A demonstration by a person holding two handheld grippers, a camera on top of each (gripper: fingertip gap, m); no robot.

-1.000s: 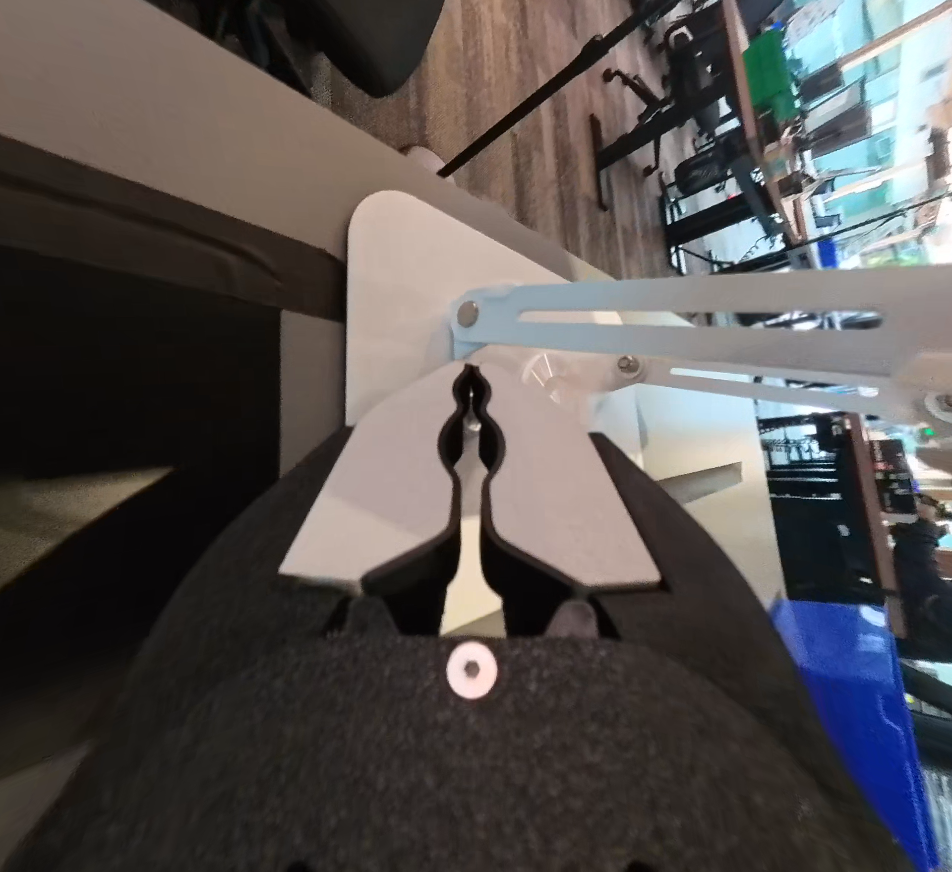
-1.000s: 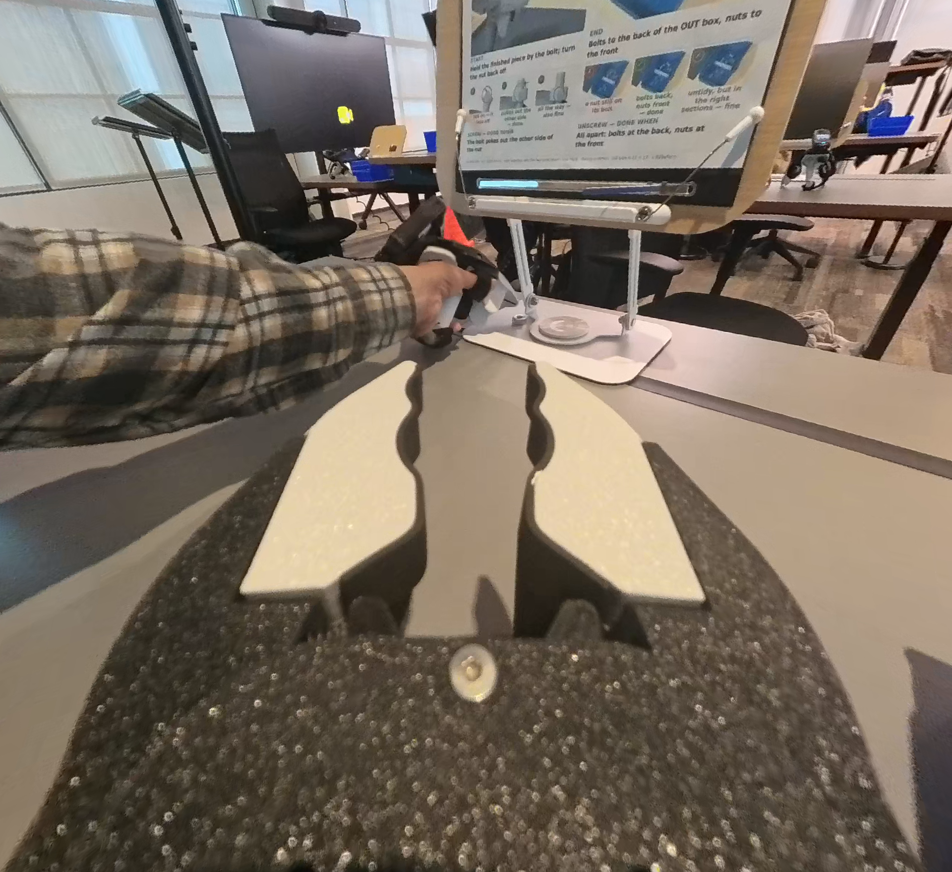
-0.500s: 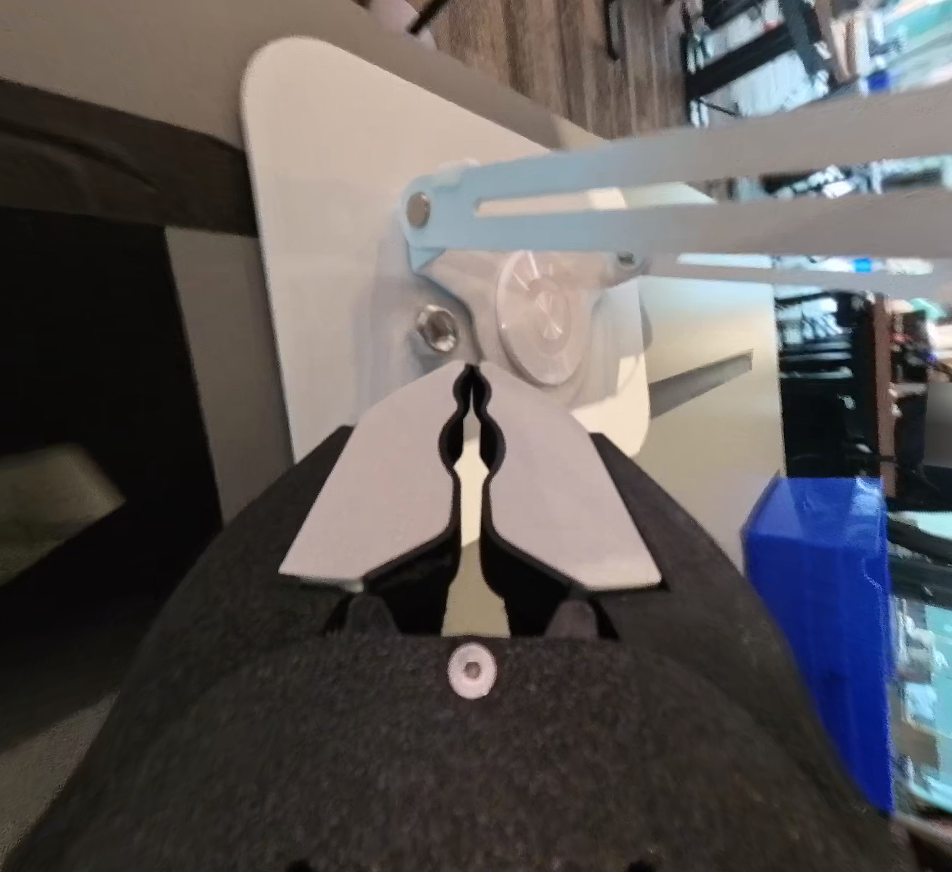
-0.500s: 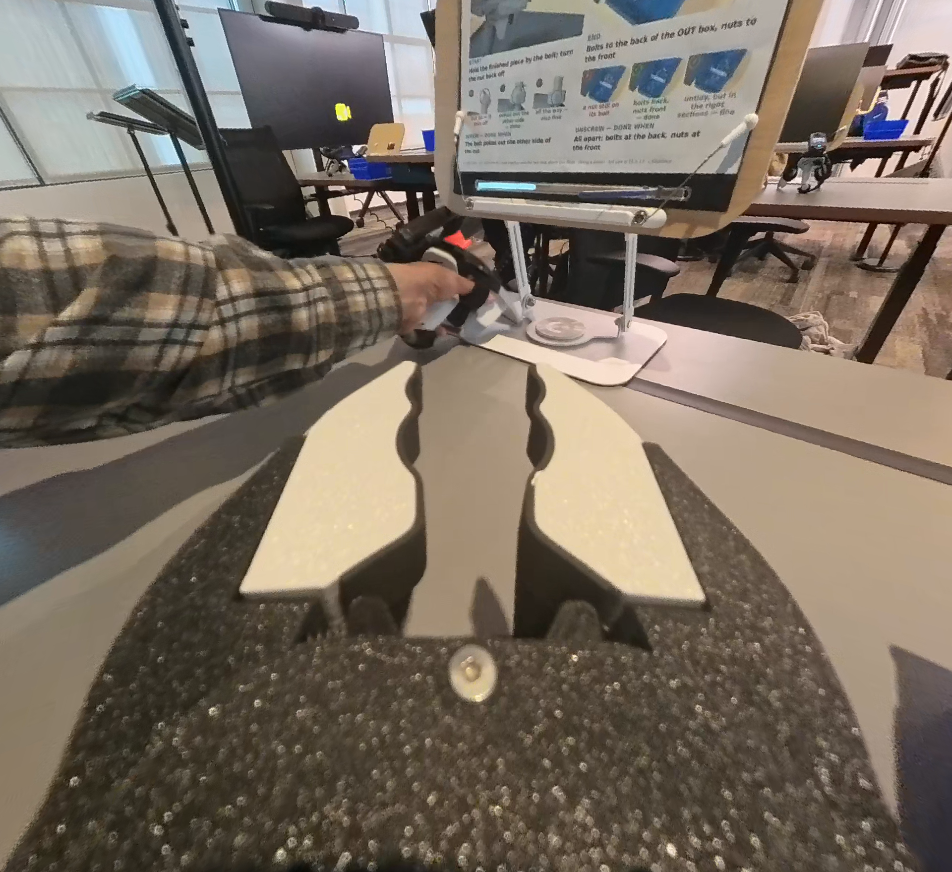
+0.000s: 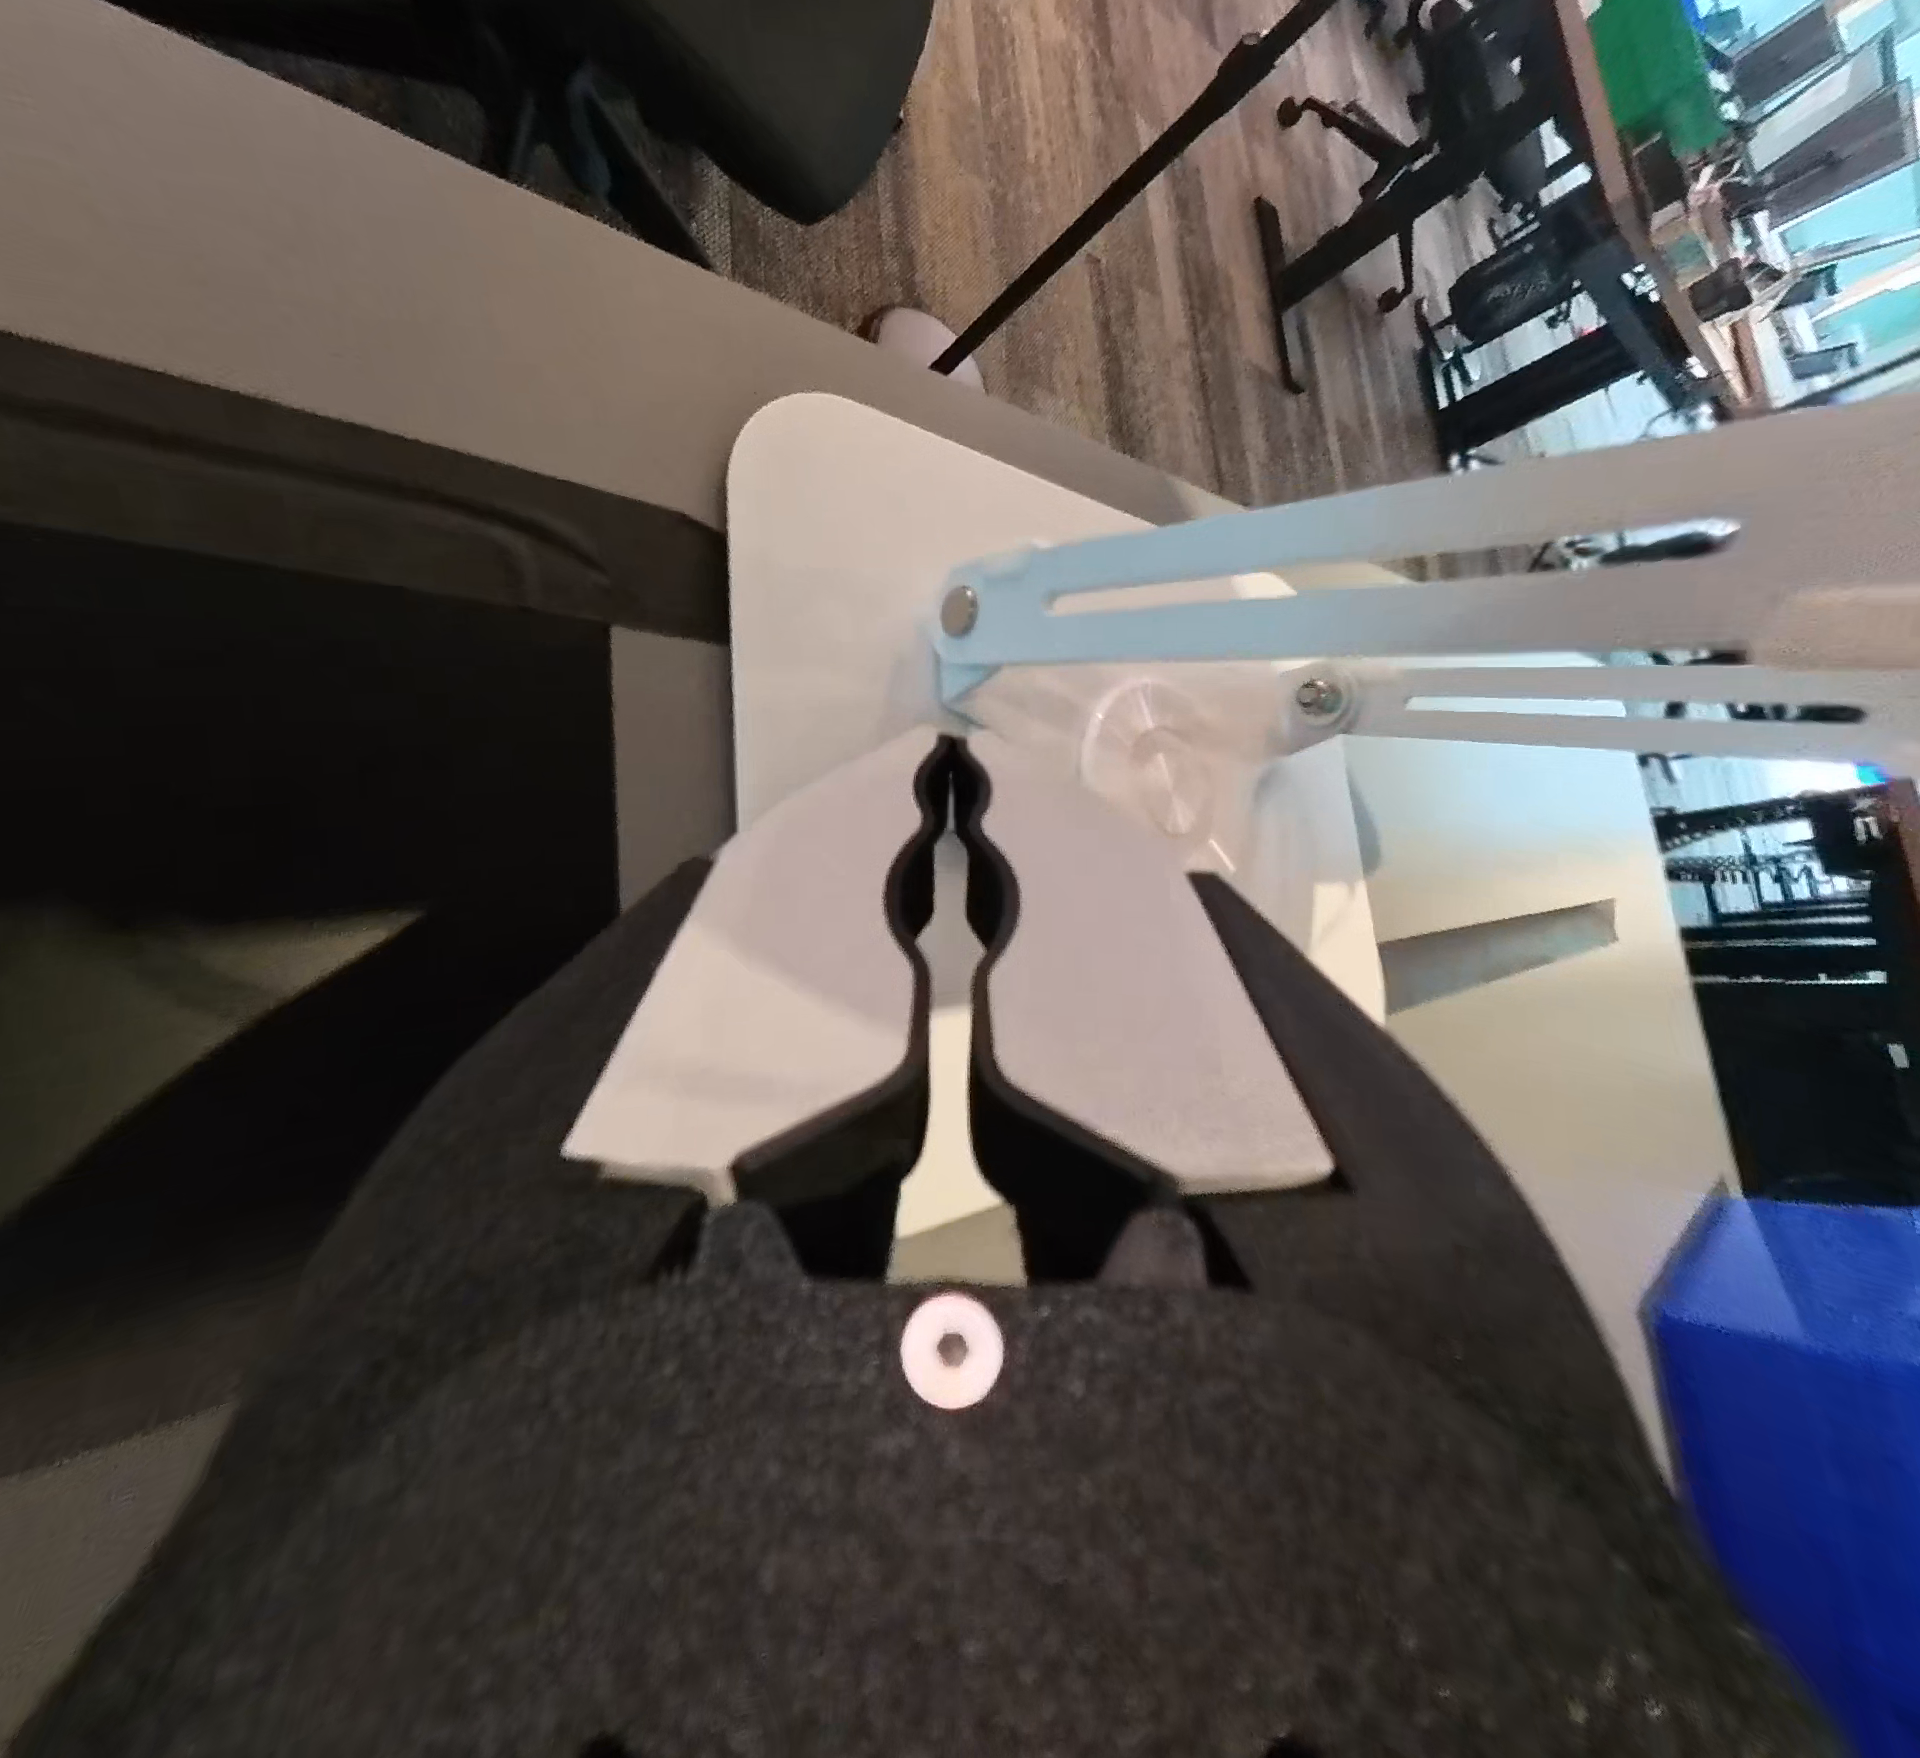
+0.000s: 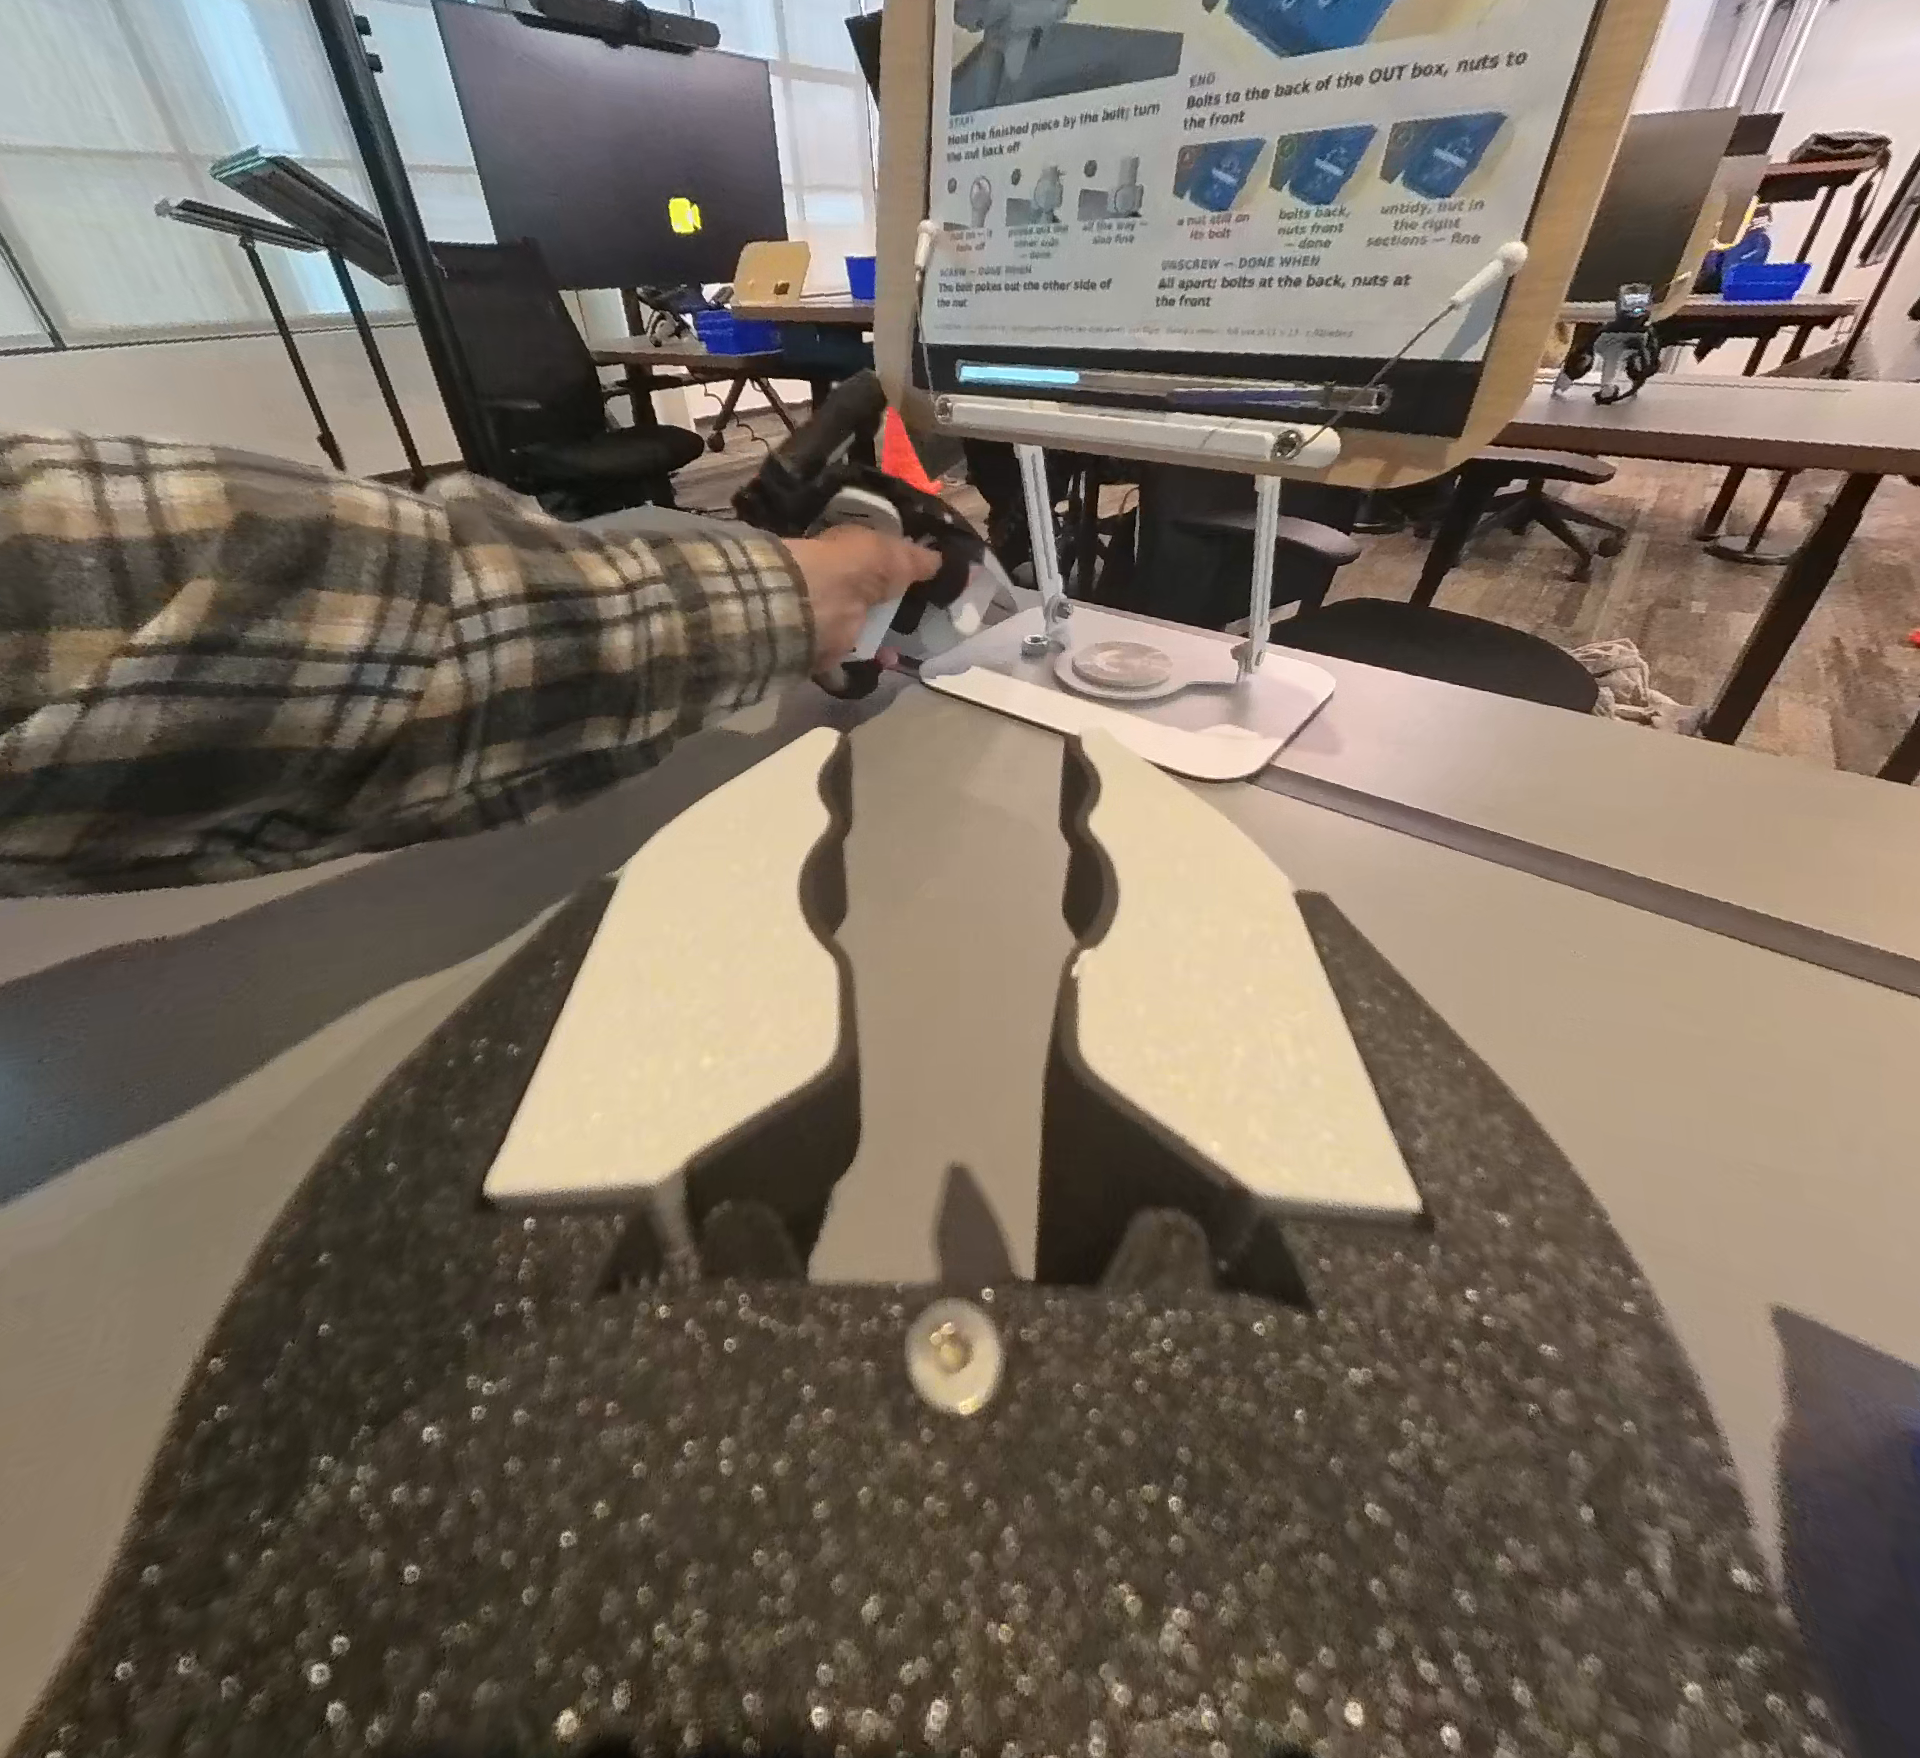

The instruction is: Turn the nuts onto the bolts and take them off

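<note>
— What's the left claw (image 5: 951,758) doing?

— Its fingers are pressed together at the tips with nothing visible between them. The tips sit right at the foot of a pale blue stand arm (image 5: 1299,602), over the white base plate (image 5: 831,565).

— Where's the nut?

— From the right wrist view, a small silver nut (image 6: 1034,643) lies on that plate, just ahead of the left claw's tips, beside a round disc (image 6: 1117,666). The left wrist view doesn't show it.

— And the right claw (image 6: 956,763)?

— Wide apart and empty, low over the grey table (image 6: 1558,877), with the plate just ahead of its tips.

— Anything else close?

— A blue box (image 5: 1797,1376) to the left claw's right.
</note>
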